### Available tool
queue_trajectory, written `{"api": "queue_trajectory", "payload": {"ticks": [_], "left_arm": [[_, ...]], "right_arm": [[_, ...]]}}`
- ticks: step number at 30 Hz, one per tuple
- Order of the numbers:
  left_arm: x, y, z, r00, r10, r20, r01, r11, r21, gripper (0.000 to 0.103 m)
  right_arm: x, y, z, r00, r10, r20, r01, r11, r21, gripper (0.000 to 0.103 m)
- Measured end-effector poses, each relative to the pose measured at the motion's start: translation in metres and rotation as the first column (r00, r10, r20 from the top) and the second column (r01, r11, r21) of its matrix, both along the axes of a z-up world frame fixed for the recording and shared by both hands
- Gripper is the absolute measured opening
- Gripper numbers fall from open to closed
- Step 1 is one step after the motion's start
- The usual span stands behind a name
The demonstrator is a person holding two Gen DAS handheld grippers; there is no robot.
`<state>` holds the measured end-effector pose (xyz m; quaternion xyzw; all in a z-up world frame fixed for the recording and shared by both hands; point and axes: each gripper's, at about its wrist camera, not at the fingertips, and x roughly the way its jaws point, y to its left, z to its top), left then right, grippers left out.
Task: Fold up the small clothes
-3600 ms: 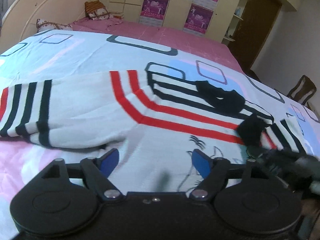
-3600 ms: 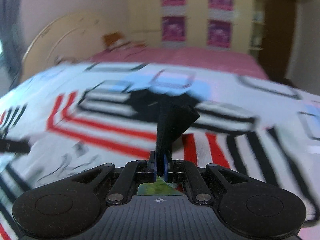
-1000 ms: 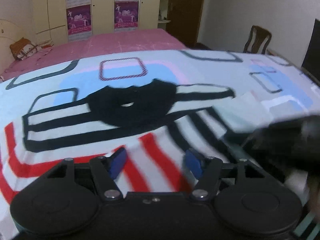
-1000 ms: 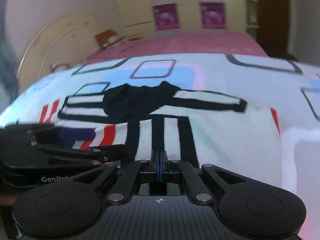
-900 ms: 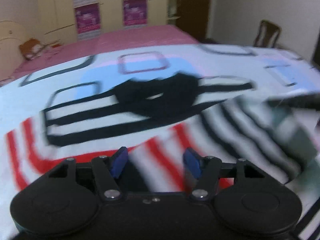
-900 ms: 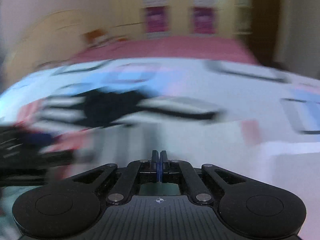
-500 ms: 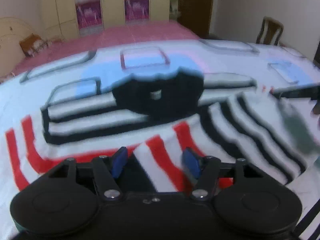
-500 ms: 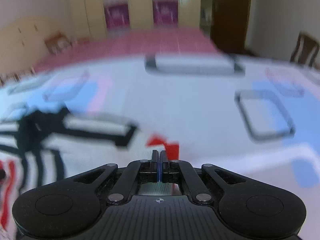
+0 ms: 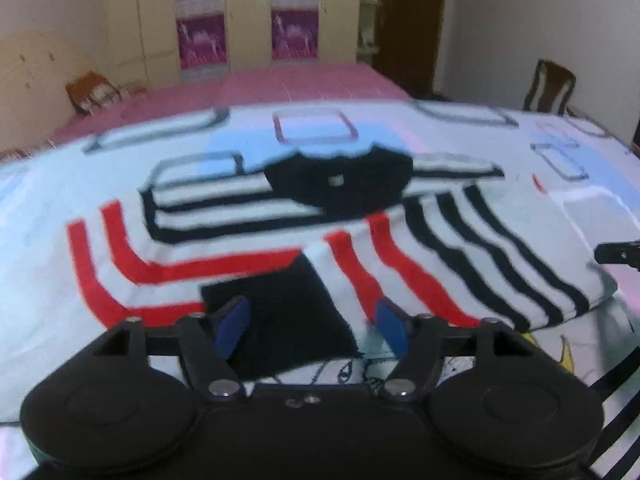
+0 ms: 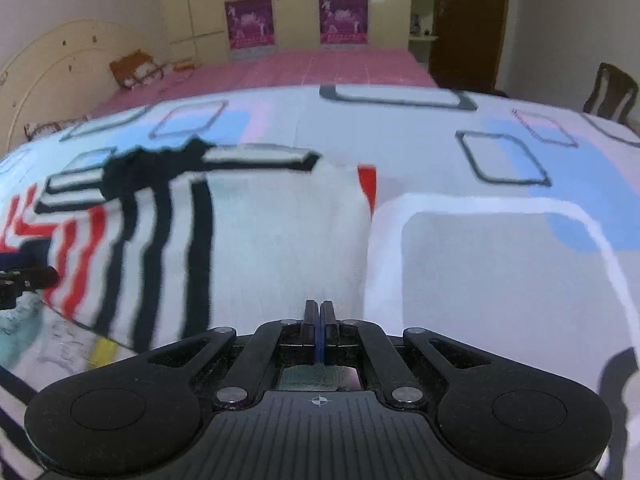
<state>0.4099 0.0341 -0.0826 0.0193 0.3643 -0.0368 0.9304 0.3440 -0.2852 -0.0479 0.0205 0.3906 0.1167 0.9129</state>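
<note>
A patterned bedspread (image 10: 500, 280) is carrying the soft, limp striped sweater (image 9: 460, 248); the left gripper (image 9: 312, 322), jaws just widening, is hovering empty over its black cuff (image 9: 288, 320), the likeliest place to grip, while the right gripper (image 10: 319, 320) is pinched closed on nothing.

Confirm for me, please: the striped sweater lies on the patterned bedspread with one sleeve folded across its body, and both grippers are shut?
Not quite. Only the right gripper is shut. The left gripper is open over the black cuff, as the left wrist view shows. The striped sweater does lie on the patterned bedspread with a sleeve folded across.

A patterned bedspread (image 10: 480, 260) covers the bed, with purple posters (image 10: 343, 20) and a wooden chair (image 9: 550, 86) behind.
</note>
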Motion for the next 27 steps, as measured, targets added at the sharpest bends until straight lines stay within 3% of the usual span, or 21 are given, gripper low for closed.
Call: {"api": "queue_trajectory", "payload": {"ticks": [1,3,4,7,10,13,15,16,19,20,22,24,26,27], "left_arm": [[-0.004,0.001,-0.001,1.000,0.000,0.002,0.000,1.000,0.002,0.077],[-0.001,0.001,-0.016,0.997,-0.009,-0.072,0.010,1.000,0.009,0.080],[-0.003,0.003,-0.020,0.998,-0.009,-0.058,0.009,1.000,-0.007,0.081],[-0.004,0.009,-0.018,0.998,-0.006,-0.057,0.005,1.000,-0.027,0.083],[-0.008,0.016,-0.015,0.999,0.002,-0.048,-0.003,0.999,-0.032,0.083],[-0.020,0.035,-0.012,0.997,0.065,-0.031,-0.066,0.997,-0.039,0.091],[-0.034,0.059,-0.006,0.993,0.117,-0.011,-0.117,0.992,-0.054,0.093],[-0.043,0.075,-0.002,0.988,0.153,0.002,-0.153,0.986,-0.070,0.093],[-0.072,0.129,0.007,0.961,0.274,0.025,-0.268,0.952,-0.149,0.077],[-0.083,0.151,0.010,0.944,0.329,0.029,-0.319,0.930,-0.181,0.069],[-0.107,0.198,0.012,0.887,0.461,0.031,-0.441,0.864,-0.244,0.065],[-0.130,0.245,0.008,0.802,0.597,0.008,-0.569,0.769,-0.293,0.058],[-0.151,0.290,0.002,0.708,0.704,-0.043,-0.673,0.655,-0.344,0.054],[-0.158,0.307,-0.001,0.675,0.736,-0.059,-0.700,0.612,-0.368,0.052]], "right_arm": [[-0.005,0.000,0.003,1.000,-0.002,-0.003,0.002,1.000,0.009,0.000],[-0.012,0.005,-0.009,0.998,-0.001,-0.065,0.000,1.000,-0.016,0.000],[-0.012,0.006,-0.019,0.996,0.003,-0.089,-0.005,1.000,-0.024,0.000],[-0.015,0.013,-0.009,0.997,-0.015,-0.071,0.012,0.999,-0.042,0.000],[-0.024,0.013,0.005,1.000,-0.009,-0.019,0.009,1.000,0.006,0.000],[-0.030,0.021,0.011,0.999,-0.031,-0.007,0.031,1.000,-0.001,0.000],[-0.029,0.028,0.011,0.999,-0.049,-0.008,0.049,0.999,0.004,0.062],[-0.033,0.031,0.013,0.998,-0.067,0.017,0.067,0.998,0.005,0.103],[-0.039,0.044,0.017,0.997,-0.039,0.068,0.039,0.999,0.013,0.099],[-0.039,0.050,0.019,0.997,-0.032,0.074,0.031,0.999,0.024,0.095],[-0.037,0.059,0.020,0.997,-0.033,0.068,0.032,0.999,0.024,0.092],[-0.031,0.069,0.019,0.999,-0.030,0.045,0.028,0.998,0.047,0.092],[-0.026,0.080,0.017,0.999,-0.028,0.023,0.027,0.997,0.066,0.091],[-0.025,0.086,0.017,0.999,-0.025,0.021,0.024,0.997,0.067,0.090]]}}
